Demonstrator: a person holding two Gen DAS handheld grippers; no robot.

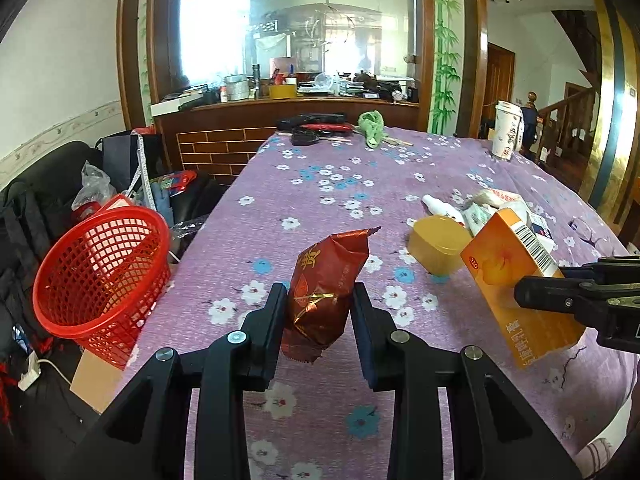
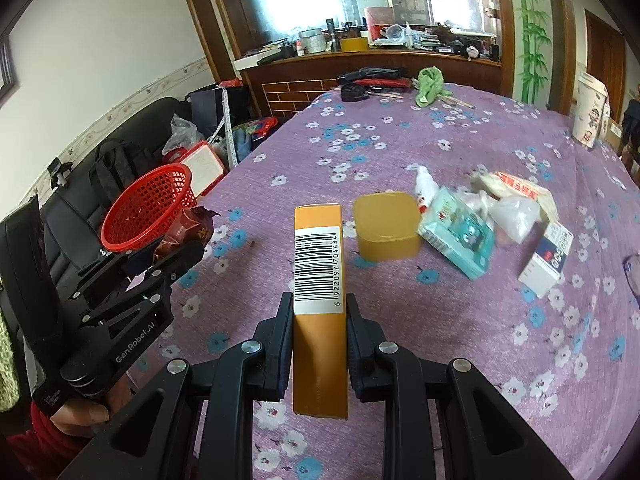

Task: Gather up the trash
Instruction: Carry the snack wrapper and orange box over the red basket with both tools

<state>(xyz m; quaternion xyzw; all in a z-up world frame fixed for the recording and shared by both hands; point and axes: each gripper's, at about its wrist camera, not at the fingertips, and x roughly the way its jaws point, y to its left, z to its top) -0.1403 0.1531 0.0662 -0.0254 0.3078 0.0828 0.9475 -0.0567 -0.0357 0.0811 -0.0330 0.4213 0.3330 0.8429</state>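
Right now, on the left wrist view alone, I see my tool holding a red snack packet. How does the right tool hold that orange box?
Observer: The right tool clamps the orange box across its narrow sides, barcode face up.
Operator: What trash does the box hide from me?
Observer: A teal packet lying beside the gold tub.
Operator: Anything behind that?
Observer: A clear bag, crumpled, just past the packet.

Both wrist views look down across the table (image 1: pixel 320 184), sharing basket (image 1: pixel 100 276)

One red basket (image 2: pixel 148 208), two orange boxes (image 2: pixel 320 300), perhaps five packets (image 2: pixel 456 236).
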